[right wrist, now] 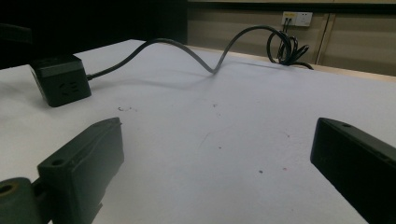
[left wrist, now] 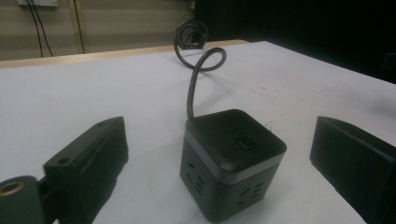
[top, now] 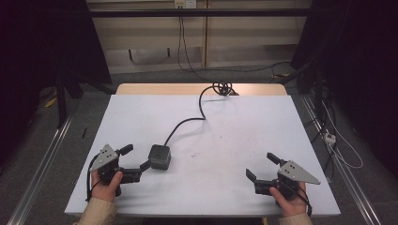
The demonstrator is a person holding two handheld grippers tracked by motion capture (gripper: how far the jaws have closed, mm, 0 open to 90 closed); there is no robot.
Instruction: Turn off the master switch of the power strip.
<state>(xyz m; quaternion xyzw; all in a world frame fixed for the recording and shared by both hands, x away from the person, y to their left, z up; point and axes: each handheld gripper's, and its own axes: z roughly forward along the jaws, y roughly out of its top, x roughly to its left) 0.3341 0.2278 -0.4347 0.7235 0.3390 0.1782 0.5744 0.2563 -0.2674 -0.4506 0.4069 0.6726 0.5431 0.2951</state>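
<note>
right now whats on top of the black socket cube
On top of the socket cube sits one small button, nothing else. Its cord leaves the back toward a coil at the table's far edge. Its underside is hidden against the table.

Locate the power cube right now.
In the high view, the power cube sits on the table's left half, just ahead of the open left gripper, one finger close beside it. Its cord runs to the far edge.

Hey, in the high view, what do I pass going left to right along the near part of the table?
Left gripper → black cube power strip → bare stretch of white table → right gripper. Both grippers stand with jaws apart; the cube sits just by the left gripper's jaw tips.
</note>
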